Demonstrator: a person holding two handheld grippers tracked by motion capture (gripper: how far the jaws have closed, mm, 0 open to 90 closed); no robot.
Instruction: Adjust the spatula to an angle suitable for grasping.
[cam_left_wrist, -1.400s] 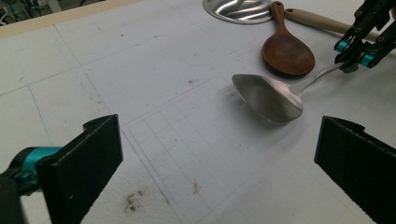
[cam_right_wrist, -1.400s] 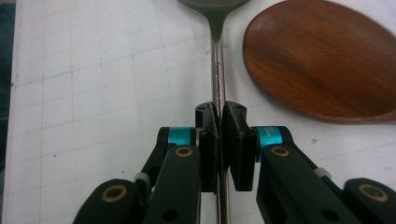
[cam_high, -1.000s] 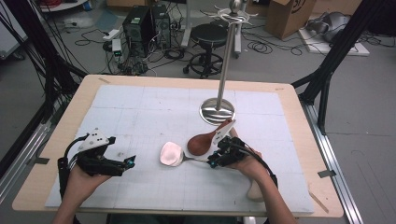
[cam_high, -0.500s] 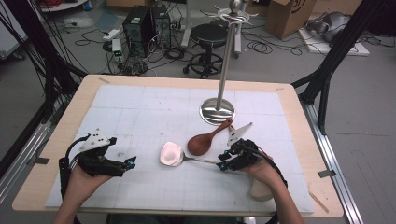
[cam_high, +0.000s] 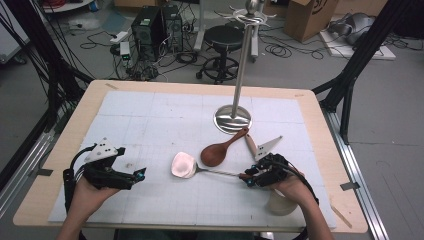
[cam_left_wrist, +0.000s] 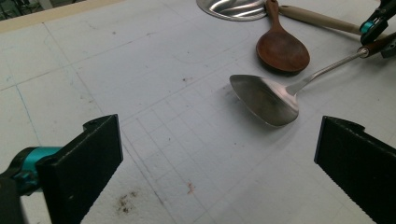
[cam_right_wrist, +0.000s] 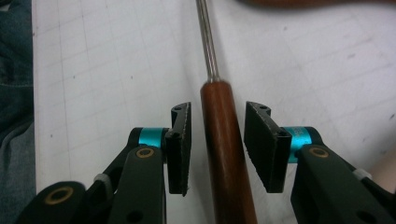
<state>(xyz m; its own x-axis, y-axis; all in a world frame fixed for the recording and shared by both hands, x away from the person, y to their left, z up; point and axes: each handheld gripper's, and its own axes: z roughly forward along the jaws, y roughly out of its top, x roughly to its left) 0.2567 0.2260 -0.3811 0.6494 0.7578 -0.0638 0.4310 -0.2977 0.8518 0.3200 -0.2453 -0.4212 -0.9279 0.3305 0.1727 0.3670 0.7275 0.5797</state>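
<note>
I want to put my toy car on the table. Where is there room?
The far left of the white mat, between the left gripper and the metal stand, is bare. It is crowded by the wooden spoon, metal spatula and right gripper.

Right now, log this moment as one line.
right gripper: open, jaws just opened, astride spatula handle | spatula: flat on mat | left gripper: open, idle | wooden spoon: untouched
</note>
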